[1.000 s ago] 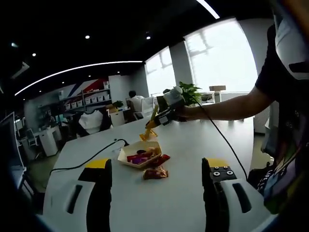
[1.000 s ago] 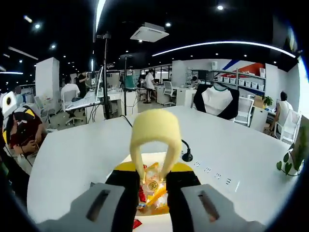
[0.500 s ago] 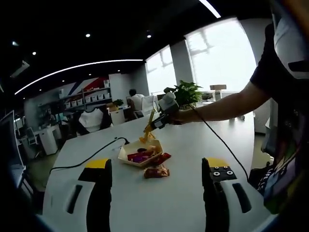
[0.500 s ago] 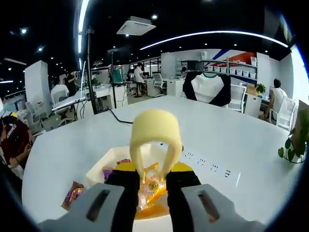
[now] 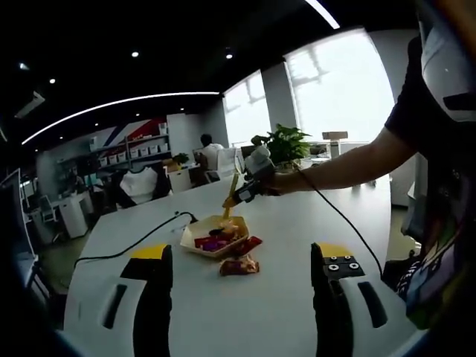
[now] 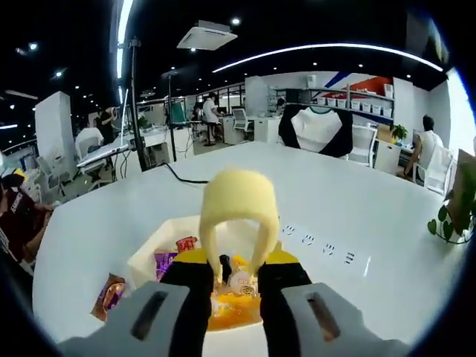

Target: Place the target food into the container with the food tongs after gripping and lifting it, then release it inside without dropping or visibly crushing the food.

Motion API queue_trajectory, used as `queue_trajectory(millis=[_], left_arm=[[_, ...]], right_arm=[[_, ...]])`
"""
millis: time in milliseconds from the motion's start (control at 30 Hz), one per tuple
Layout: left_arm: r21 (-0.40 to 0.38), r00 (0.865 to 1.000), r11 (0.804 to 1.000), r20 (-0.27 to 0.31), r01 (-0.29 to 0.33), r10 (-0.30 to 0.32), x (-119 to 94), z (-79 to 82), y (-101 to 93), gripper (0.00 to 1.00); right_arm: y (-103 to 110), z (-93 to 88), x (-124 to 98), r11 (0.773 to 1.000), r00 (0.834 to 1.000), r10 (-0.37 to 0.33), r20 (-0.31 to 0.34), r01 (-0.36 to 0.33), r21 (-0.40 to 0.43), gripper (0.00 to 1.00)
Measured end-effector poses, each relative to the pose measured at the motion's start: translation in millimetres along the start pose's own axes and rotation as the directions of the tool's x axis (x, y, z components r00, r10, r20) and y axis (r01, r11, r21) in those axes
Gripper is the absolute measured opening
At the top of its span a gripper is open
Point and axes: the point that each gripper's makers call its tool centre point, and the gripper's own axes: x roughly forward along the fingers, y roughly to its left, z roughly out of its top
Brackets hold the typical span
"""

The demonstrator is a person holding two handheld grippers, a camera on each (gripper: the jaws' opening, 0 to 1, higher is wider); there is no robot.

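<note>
Yellow tongs: the tongs (image 6: 236, 223) sit pinched between the right tool's (image 6: 234, 294) jaws at bottom centre of the right gripper view, loop end up, tips down over the container (image 6: 160, 249).
Risk, dropping: the snack (image 6: 239, 281) at the tong tips looks a slick wrapped piece; if the squeeze eases before the tips are low inside the container, it could fall short or bounce onto the counter (image 6: 357, 216).
Risk, crushing: a harder squeeze to keep hold could dent the snack, judging by how narrow the tongs are drawn.
Risk, crowding: wrapped pieces (image 6: 165, 262) already lie in the container at lower left, so the snack may land on them and slide over the rim.
Right tool: pressed together on the tongs; through them it holds the snack, which hangs just over or inside the container, I cannot tell which. In the left gripper view it is at centre (image 5: 242, 195), above the container (image 5: 216, 236).
Left tool: its jaws (image 5: 238, 297) stand spread wide at the bottom of its own view, holding nothing, above the counter (image 5: 282, 312).
Stray packet: one wrapper (image 5: 239, 265) lies on the counter just beside the container.
</note>
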Motion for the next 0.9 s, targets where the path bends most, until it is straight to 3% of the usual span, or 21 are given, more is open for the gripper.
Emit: queue_trajectory(millis=[233,600,767,900], left_arm=[[-0.001,1.000,1.000,-0.006,0.002,-0.002,-0.3,-2.1,-1.6,0.81],[0.001,1.000,1.000,0.002,0.025,-0.025,4.1,0.5,-10.0,0.81],[0.001,0.999,0.999,0.005,0.034,-0.034,5.9,0.9,-12.7,0.81],[0.003,0.999,0.999,0.007,0.042,-0.042,7.2,1.5,-14.8,0.81]], right_arm=[[24.8,-4.3,-21.0,1.000,1.000,0.012,0.003,-0.012,0.003,0.19],[56.7,3.5,-49.6,1.000,0.999,0.015,0.049,-0.015,-0.006,0.20],[65.0,6.6,-54.3,1.000,0.998,0.018,0.067,-0.017,-0.021,0.21],[86.7,6.2,-59.1,0.999,0.997,0.044,0.070,-0.042,-0.031,0.21]])
